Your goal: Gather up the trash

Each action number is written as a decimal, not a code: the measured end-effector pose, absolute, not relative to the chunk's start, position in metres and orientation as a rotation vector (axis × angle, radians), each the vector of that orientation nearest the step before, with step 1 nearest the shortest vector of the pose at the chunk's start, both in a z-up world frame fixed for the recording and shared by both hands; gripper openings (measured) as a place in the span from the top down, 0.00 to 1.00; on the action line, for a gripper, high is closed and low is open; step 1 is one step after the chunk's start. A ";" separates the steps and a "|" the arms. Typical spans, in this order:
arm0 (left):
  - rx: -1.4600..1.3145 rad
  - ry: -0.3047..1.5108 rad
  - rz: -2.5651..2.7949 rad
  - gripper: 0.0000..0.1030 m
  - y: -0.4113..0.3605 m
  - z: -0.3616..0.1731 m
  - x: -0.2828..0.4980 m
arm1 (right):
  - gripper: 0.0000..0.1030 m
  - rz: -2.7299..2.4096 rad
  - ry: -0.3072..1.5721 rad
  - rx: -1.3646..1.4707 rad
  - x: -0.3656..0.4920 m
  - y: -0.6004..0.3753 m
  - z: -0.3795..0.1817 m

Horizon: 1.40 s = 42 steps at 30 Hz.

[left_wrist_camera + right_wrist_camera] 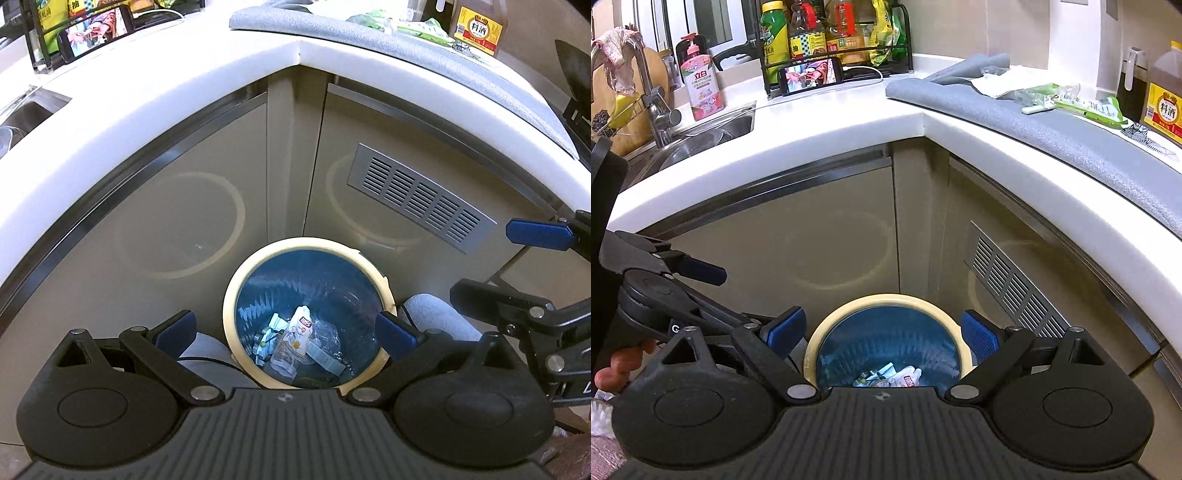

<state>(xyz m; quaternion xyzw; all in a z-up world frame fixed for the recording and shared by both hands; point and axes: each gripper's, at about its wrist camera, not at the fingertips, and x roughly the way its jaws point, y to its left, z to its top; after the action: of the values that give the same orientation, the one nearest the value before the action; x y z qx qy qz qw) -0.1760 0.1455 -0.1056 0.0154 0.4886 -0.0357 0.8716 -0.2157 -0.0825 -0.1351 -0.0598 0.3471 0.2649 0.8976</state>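
A round bin with a cream rim and a blue liner stands on the floor in the cabinet corner. Several wrappers lie in it, among them a white pouch with a red label. My left gripper hangs above the bin, open and empty. My right gripper is also over the bin rim, jaws wide apart with nothing between them. On the grey counter mat lie green wrappers, crumpled white paper and a small white stick. The left gripper's blue pad shows at the left.
White countertop edge curves above the bin. A sink with faucet, a pink soap bottle, a rack of bottles, a phone and a cooking wine bottle stand on it. A vent grille sits in the cabinet door.
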 end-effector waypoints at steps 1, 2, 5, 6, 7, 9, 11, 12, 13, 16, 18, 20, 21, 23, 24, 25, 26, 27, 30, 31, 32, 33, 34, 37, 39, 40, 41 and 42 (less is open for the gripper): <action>0.034 1.021 -0.074 0.00 0.145 -0.106 -0.176 | 0.10 0.550 0.719 -0.125 -0.215 -0.083 -0.135; 0.035 1.021 -0.075 0.00 0.146 -0.105 -0.176 | 0.10 0.549 0.720 -0.124 -0.216 -0.083 -0.136; 0.037 1.023 -0.076 0.00 0.145 -0.106 -0.176 | 0.10 0.548 0.725 -0.123 -0.215 -0.082 -0.137; 0.038 1.024 -0.077 0.00 0.145 -0.106 -0.176 | 0.10 0.548 0.726 -0.122 -0.215 -0.082 -0.137; 0.038 1.025 -0.078 0.00 0.146 -0.107 -0.176 | 0.10 0.548 0.727 -0.122 -0.215 -0.083 -0.138; 0.039 1.027 -0.080 0.00 0.146 -0.107 -0.176 | 0.10 0.547 0.731 -0.119 -0.214 -0.083 -0.139; 0.041 1.028 -0.080 0.00 0.146 -0.108 -0.176 | 0.10 0.548 0.736 -0.116 -0.213 -0.083 -0.140; 0.042 1.028 -0.080 0.00 0.146 -0.108 -0.176 | 0.10 0.547 0.738 -0.115 -0.213 -0.083 -0.140; 0.043 1.028 -0.080 0.00 0.146 -0.109 -0.176 | 0.10 0.547 0.740 -0.114 -0.213 -0.083 -0.140; 0.040 1.033 -0.079 0.00 0.146 -0.110 -0.174 | 0.10 0.545 0.746 -0.113 -0.212 -0.082 -0.142; 0.037 1.036 -0.080 0.00 0.147 -0.111 -0.174 | 0.10 0.545 0.753 -0.114 -0.211 -0.082 -0.144; 0.036 1.037 -0.079 0.00 0.147 -0.112 -0.173 | 0.10 0.545 0.760 -0.114 -0.211 -0.081 -0.146; 0.035 1.038 -0.079 0.00 0.147 -0.112 -0.173 | 0.10 0.546 0.762 -0.114 -0.210 -0.081 -0.146; 0.032 1.041 -0.079 0.00 0.147 -0.114 -0.173 | 0.10 0.547 0.766 -0.112 -0.209 -0.081 -0.147; 0.030 1.043 -0.079 0.00 0.148 -0.114 -0.173 | 0.10 0.547 0.768 -0.112 -0.209 -0.081 -0.148; 0.029 1.044 -0.079 0.00 0.148 -0.115 -0.173 | 0.10 0.548 0.770 -0.110 -0.209 -0.081 -0.148; 0.028 1.045 -0.078 0.00 0.148 -0.115 -0.172 | 0.10 0.549 0.773 -0.110 -0.208 -0.080 -0.149; 0.027 1.045 -0.077 0.00 0.148 -0.115 -0.172 | 0.10 0.550 0.776 -0.110 -0.208 -0.080 -0.149; 0.025 1.046 -0.075 0.00 0.149 -0.116 -0.172 | 0.10 0.552 0.787 -0.110 -0.206 -0.079 -0.151; 0.026 1.047 -0.074 0.00 0.149 -0.117 -0.171 | 0.10 0.552 0.791 -0.110 -0.205 -0.078 -0.152; 0.027 1.049 -0.074 0.00 0.149 -0.117 -0.171 | 0.10 0.552 0.795 -0.110 -0.204 -0.078 -0.152; 0.027 1.050 -0.073 0.00 0.149 -0.118 -0.171 | 0.10 0.552 0.798 -0.109 -0.204 -0.077 -0.153; 0.027 1.052 -0.073 0.00 0.149 -0.118 -0.170 | 0.10 0.552 0.802 -0.108 -0.203 -0.077 -0.154; 0.030 1.054 -0.070 0.00 0.149 -0.119 -0.169 | 0.10 0.549 0.816 -0.103 -0.200 -0.077 -0.157; 0.033 1.053 -0.071 0.00 0.149 -0.119 -0.169 | 0.10 0.545 0.823 -0.098 -0.198 -0.077 -0.158; 0.036 1.051 -0.071 0.00 0.149 -0.119 -0.168 | 0.10 0.542 0.825 -0.096 -0.197 -0.077 -0.158; 0.039 1.049 -0.071 0.00 0.149 -0.119 -0.168 | 0.10 0.539 0.826 -0.094 -0.196 -0.078 -0.159; 0.043 1.046 -0.071 0.00 0.148 -0.118 -0.167 | 0.10 0.535 0.825 -0.090 -0.194 -0.079 -0.159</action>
<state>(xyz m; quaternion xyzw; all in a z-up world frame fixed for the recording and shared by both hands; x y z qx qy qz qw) -0.1673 0.1484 -0.1184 0.0203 0.4992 -0.0338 0.8656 -0.1944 -0.0792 -0.1591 -0.0432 0.3960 0.2566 0.8806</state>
